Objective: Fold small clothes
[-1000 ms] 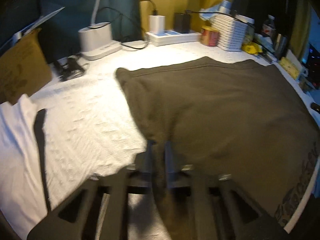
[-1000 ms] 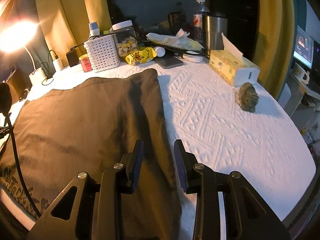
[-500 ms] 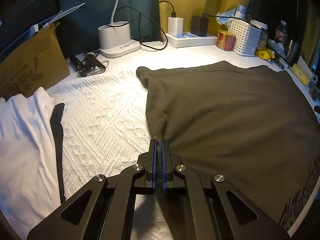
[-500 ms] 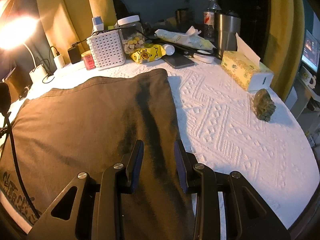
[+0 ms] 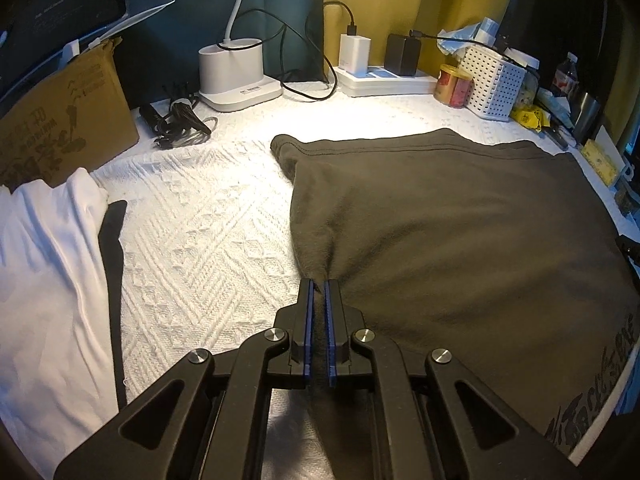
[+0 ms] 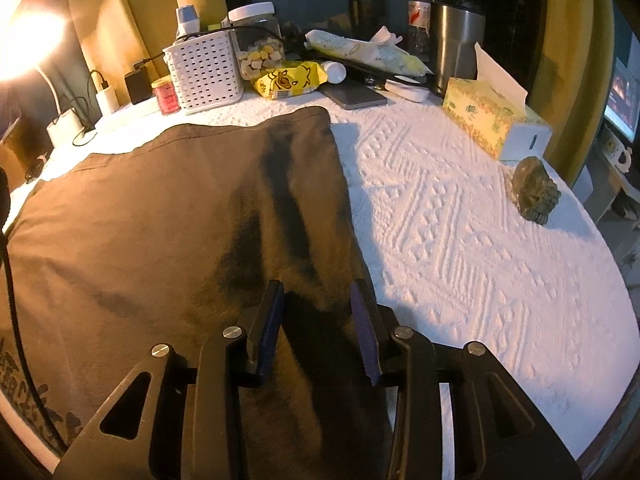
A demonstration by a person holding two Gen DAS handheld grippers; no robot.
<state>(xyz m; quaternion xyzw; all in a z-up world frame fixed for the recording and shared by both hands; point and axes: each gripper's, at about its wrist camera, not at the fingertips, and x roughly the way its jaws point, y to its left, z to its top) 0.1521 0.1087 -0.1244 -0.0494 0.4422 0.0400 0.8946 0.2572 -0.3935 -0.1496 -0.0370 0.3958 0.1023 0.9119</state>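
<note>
White table (image 5: 208,248) is cluttered; my left claw (image 5: 319,285) pinches the brown shirt (image 5: 460,232) edge to fold it, right claw (image 6: 318,300) opening, straddling the opposite edge.

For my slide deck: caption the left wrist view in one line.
Left gripper pinches the edge of a dark brown garment spread on a white textured cloth.

We find almost no text we can read. The brown cardboard box (image 5: 60,120) bears dark printed lettering, too distorted to make out. The dark garment (image 5: 460,240) carries a stylised printed design (image 5: 600,392) near its hem, illegible to us. The yellow snack packet (image 6: 288,80) shows a cartoon duck face.
</note>
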